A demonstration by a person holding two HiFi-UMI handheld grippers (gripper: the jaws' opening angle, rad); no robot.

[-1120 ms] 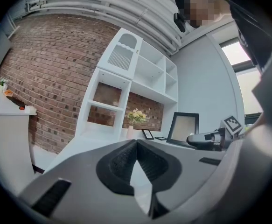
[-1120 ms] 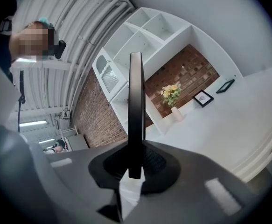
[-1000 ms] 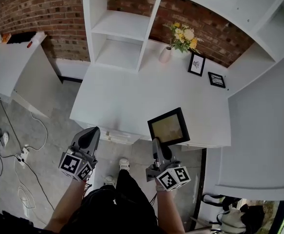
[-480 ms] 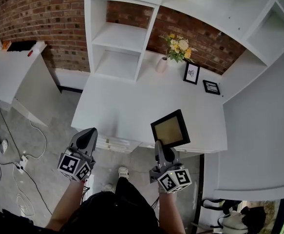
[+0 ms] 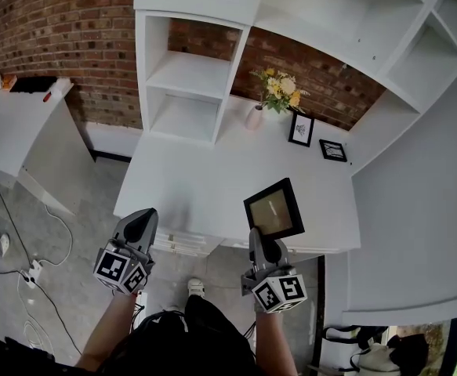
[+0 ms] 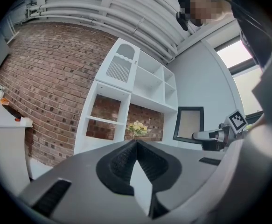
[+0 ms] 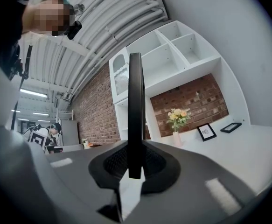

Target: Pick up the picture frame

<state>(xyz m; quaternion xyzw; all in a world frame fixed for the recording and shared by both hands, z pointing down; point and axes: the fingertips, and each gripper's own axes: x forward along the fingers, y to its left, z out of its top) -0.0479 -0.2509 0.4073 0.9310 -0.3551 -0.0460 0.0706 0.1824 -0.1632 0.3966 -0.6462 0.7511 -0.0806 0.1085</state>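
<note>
Right gripper (image 5: pixel 259 240) has its jaws pinched on the picture frame (image 5: pixel 274 209). In the right gripper view the frame shows edge-on as a thin black bar between the pads, which press on it from both sides. The grip sits on the frame's lower rail, about mid-length as far as I can tell. Left gripper (image 5: pixel 141 221) has its jaws closed together with nothing between them, and it is held out well to the side of the frame.

The frame is up in the air over the front right part of the white desk (image 5: pixel 197 178) and looks clear of the top, with its face tilted towards you. Two small framed pictures (image 5: pixel 300 129) and a vase of flowers (image 5: pixel 254 116) stand at the back by the brick wall, well apart from it.

Handling, as a judgement:
- It's likely light and stiff, with a thin black moulding and probably a glazed front, so treat it as fragile.
- The smooth edge could slip, and a one-rail pinch lets the frame swing or pivot about the pads.
- Keep your hold on the moulding, not the pane, and central on the rail so it balances.
- If it starts to tip, bring your free left gripper to the opposite rail — don't squeeze harder.
</note>
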